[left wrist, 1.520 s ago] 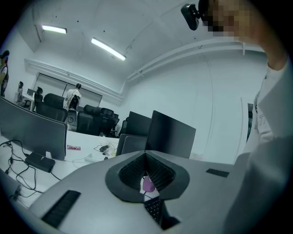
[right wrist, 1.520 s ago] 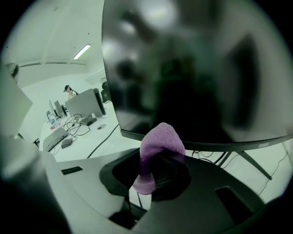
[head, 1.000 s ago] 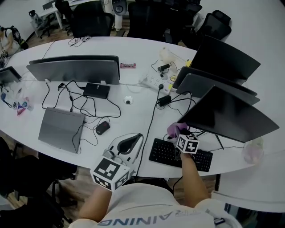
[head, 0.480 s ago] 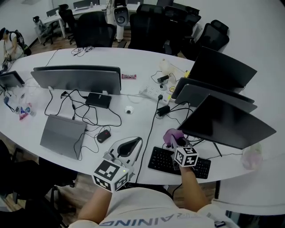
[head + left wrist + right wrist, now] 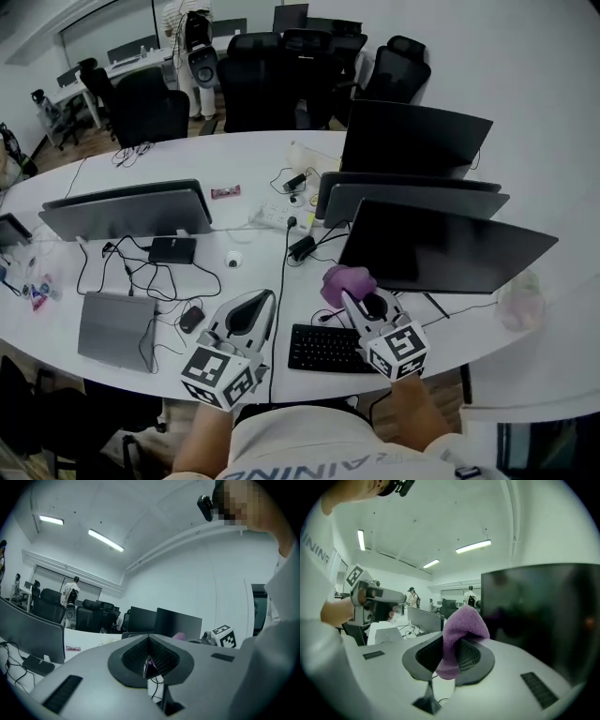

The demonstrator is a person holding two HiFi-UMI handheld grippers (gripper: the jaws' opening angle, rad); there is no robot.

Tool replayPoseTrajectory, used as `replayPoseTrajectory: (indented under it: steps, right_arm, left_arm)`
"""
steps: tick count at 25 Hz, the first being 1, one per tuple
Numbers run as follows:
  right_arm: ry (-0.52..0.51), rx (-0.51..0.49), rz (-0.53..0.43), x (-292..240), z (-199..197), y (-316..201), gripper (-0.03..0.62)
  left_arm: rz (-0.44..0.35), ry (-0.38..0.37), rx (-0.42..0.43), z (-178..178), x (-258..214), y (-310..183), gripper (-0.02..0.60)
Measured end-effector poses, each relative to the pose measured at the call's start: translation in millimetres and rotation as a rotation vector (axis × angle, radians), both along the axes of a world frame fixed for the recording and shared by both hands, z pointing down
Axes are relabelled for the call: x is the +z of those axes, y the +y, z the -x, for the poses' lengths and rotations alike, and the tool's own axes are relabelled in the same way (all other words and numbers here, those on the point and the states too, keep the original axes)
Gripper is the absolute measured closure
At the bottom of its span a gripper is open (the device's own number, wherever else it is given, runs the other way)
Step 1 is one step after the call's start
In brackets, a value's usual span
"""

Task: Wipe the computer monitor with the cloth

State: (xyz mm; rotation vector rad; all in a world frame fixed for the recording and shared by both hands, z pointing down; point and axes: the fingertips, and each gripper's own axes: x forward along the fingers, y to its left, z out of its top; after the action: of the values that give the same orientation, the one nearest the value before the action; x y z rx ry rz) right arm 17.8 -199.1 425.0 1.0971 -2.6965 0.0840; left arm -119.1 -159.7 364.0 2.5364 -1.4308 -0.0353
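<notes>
Head view: left gripper (image 5: 263, 298) held low over the tabletop's (image 5: 262, 159) near edge, forearm coming in from below, tips pointing away from the person. Jaws pressed together, nothing between them. Shirt (image 5: 309, 450) print reads "AINING"; the rest is cut off. Right gripper (image 5: 349, 298) sits above the keyboard (image 5: 323, 347), angled up-left. Jaws clamped on purple cloth (image 5: 343, 281), bunched over the tips. Cloth just beside the monitor's (image 5: 441, 248) lower left corner; contact unclear.

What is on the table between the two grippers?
In the head view, a black keyboard lies between the left gripper and the right gripper. A black cable runs down the table beside the left one.
</notes>
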Motion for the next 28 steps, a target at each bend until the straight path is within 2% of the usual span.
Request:
replayPoseTrajectory:
  steps: [6,12,20,28]
  right_arm:
    - [-0.065,0.022,-0.155,-71,-44,17,0.539]
    - [-0.099,0.079,-0.233,-108,-88,27,0.539]
    - [-0.105,0.118,-0.238,-112,-123,28,0.539]
    - [-0.102,0.128,-0.234,-110,-131,28,0.539]
  left_arm:
    - [-0.038,-0.010,0.030,-37,-16,-2,0.577]
    - [-0.084,-0.026,0.058,-71,-33,-1,0.577]
    - [-0.114,-0.040,0.113,-119,-41,-1,0.577]
    - [-0.114,-0.041,0.122,-130,-40,0,0.577]
